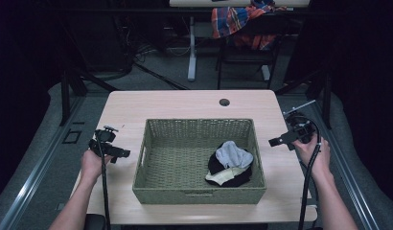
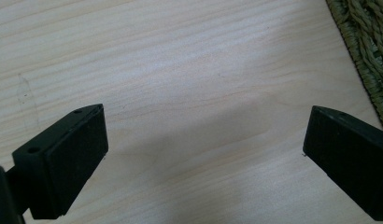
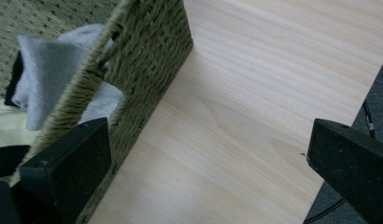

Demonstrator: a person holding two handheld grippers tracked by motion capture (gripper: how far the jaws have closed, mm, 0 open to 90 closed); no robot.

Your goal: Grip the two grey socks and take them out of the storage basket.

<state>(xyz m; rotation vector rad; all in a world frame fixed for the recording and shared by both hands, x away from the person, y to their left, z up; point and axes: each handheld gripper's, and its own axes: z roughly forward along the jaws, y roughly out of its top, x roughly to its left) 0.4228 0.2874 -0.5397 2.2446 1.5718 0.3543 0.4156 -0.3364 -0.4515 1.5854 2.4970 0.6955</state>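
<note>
A green woven basket [image 1: 151,158] stands in the middle of the light wooden table [image 1: 185,105]. In its near right corner lies a heap of cloth: a grey piece [image 1: 233,154] over black [image 1: 214,165] and pale yellow [image 1: 222,177] ones. My left gripper [image 1: 119,154] is held left of the basket, open, with bare tabletop between its jaws [image 2: 203,140]. My right gripper [image 1: 276,141] is held right of the basket, open and empty. In the right gripper view the basket's wall [image 3: 143,60] stands beside the left jaw, and the grey cloth [image 3: 49,70] shows past it.
A round cable hole [image 1: 225,102] sits near the table's far edge. Behind the table stands a chair draped with a plaid cloth [image 1: 237,19], beside a white desk leg [image 1: 191,48]. The table's right edge [image 3: 353,93] runs close to my right gripper.
</note>
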